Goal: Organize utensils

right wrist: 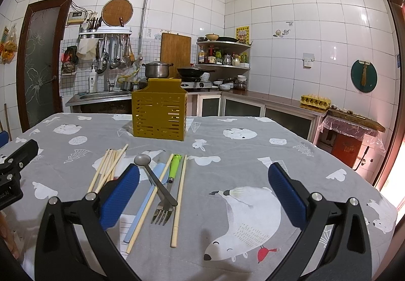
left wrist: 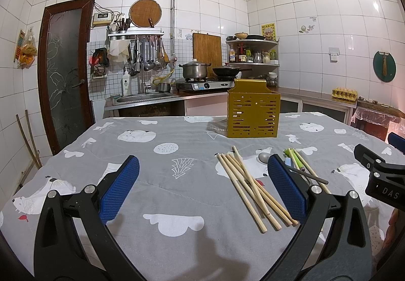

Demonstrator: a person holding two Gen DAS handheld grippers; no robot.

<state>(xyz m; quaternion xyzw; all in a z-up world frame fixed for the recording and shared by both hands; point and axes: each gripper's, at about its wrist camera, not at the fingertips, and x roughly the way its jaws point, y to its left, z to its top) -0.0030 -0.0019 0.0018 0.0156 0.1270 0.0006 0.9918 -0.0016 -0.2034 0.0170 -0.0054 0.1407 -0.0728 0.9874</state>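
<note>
A gold slotted utensil holder (left wrist: pixel 253 115) stands upright at the far side of the table; it also shows in the right wrist view (right wrist: pixel 159 116). A bundle of wooden chopsticks (left wrist: pixel 250 187) lies in front of it, seen too in the right wrist view (right wrist: pixel 107 168). A grey metal spoon (right wrist: pixel 154 178), a green-handled fork (right wrist: pixel 168 189), a pale blue stick (right wrist: pixel 145 203) and two single chopsticks (right wrist: pixel 180 201) lie beside them. My left gripper (left wrist: pixel 202 189) is open and empty, left of the bundle. My right gripper (right wrist: pixel 203 196) is open and empty, right of the utensils.
The table carries a grey cloth with white animal prints (right wrist: pixel 253 154). Behind it run a kitchen counter with a sink (left wrist: pixel 146 97), a stove with a pot (left wrist: pixel 195 70) and a pan, and an egg tray (right wrist: pixel 315 101). The right gripper's body (left wrist: pixel 382 179) shows at the right of the left wrist view.
</note>
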